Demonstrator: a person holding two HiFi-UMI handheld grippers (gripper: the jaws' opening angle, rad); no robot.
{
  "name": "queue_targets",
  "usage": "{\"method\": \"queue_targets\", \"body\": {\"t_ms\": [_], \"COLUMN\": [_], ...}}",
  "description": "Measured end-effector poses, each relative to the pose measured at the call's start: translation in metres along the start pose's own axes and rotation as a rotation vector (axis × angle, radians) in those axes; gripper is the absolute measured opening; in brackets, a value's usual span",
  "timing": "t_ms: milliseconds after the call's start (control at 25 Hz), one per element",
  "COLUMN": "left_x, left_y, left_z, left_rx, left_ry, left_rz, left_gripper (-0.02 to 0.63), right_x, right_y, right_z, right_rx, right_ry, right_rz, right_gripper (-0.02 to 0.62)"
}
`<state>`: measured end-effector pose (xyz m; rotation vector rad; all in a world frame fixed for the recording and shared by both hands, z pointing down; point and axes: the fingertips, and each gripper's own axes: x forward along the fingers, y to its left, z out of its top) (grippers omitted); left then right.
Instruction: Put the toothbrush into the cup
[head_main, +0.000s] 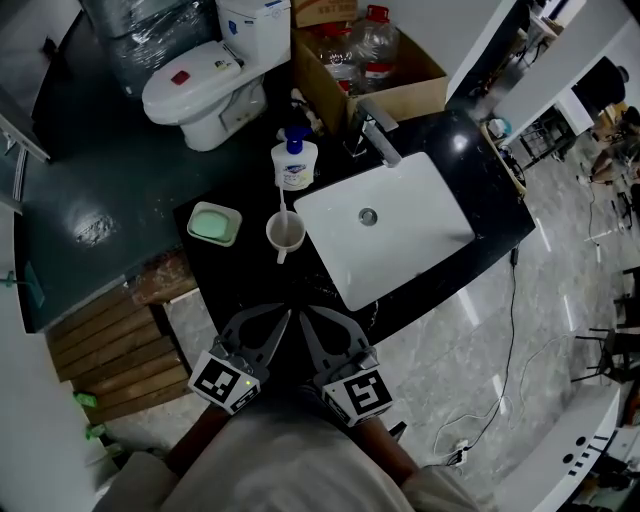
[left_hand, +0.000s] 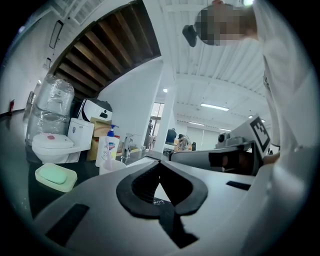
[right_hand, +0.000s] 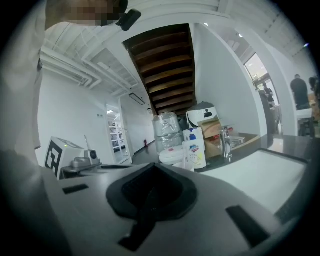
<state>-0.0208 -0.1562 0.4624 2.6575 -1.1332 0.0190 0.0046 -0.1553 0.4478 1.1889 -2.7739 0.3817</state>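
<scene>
Both claws are drawn back close to my operator's body, side by side at the near edge of the dark surface (head_main: 250, 285). The left claw (left_hand: 160, 162) has its jaws together, tips meeting with nothing between them. The right claw (right_hand: 152, 164) is the same, pressed together and empty. Well ahead of them the cup (head_main: 286, 232) stands upright just beside the left rim of the white sink (head_main: 400, 250). A green soap dish (head_main: 214, 223) sits to its left and a pump soap bottle (head_main: 295, 163) behind it. From the head view, a thin pale stick rises out of the cup toward the bottle, and I take that to be the toothbrush (head_main: 283, 203), though it is too slim to be sure. I see no other brush lying on the surface or in the sink. My judgement is that the placing step is already satisfied, with the brush resting inside the cup and neither claw engaged. If that reading holds, the next move calls for little: keep both claws clear of the cup so it is not nudged. If the stick proves to be something else, I would need to find the brush first. Then I would part one claw's jaws and reach forward over the surface toward it.
</scene>
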Motion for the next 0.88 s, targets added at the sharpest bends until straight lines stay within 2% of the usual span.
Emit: {"method": "queue_targets", "body": {"t_ms": [880], "left_x": [-0.007], "left_y": [0.03], "left_z": [-0.032], "left_rx": [-0.077], "left_ry": [0.051], "left_rz": [0.055], "left_gripper": [0.009], "right_x": [0.006], "right_y": [0.001], "right_z": [-0.014], "right_rx": [0.032], "right_ry": [0.045], "right_rz": [0.023], "right_gripper": [0.005]}}
